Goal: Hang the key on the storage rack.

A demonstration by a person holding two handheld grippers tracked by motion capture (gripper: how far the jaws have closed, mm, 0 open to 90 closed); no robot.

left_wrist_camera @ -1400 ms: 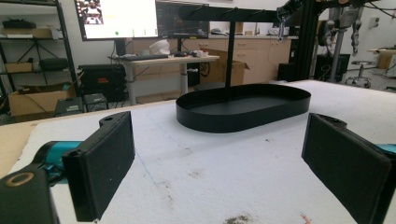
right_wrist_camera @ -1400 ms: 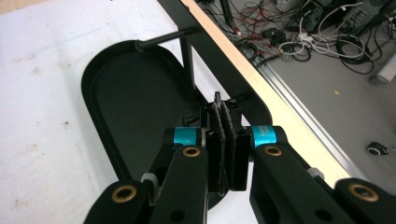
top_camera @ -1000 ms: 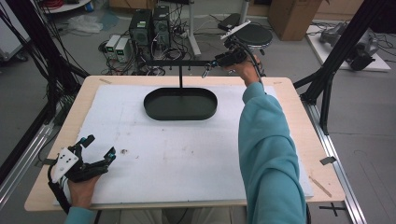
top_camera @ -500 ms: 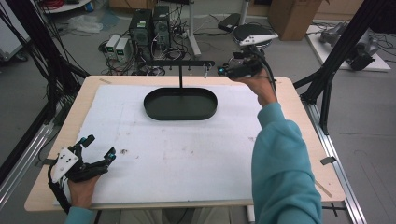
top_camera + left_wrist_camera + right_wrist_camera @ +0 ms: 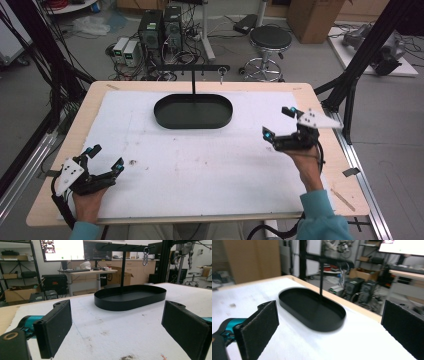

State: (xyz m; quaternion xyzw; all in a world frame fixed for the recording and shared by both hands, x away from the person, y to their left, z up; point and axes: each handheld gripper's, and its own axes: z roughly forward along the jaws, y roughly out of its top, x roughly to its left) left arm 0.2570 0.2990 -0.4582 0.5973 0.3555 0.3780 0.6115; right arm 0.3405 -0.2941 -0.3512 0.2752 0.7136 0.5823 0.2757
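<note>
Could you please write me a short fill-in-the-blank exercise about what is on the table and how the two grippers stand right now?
1. The black oval tray rests on a ____ mat.
2. A metal clip hangs from the stand's ____.
3. Both the left gripper and the right gripper are ____, holding nothing.

Missing words: white; crossbar; open

Grey floor (image 5: 310, 55) runs across the top of the high view, with a round black stool (image 5: 270, 37) at upper centre and two computer towers (image 5: 161, 27) in a tangle of cables to its left. Cardboard boxes (image 5: 314, 14) sit upper right. From the left gripper view, a lit monitor (image 5: 63, 249) glows upper left above a desk (image 5: 86, 271), dark shelving (image 5: 16, 267) at far left.
</note>
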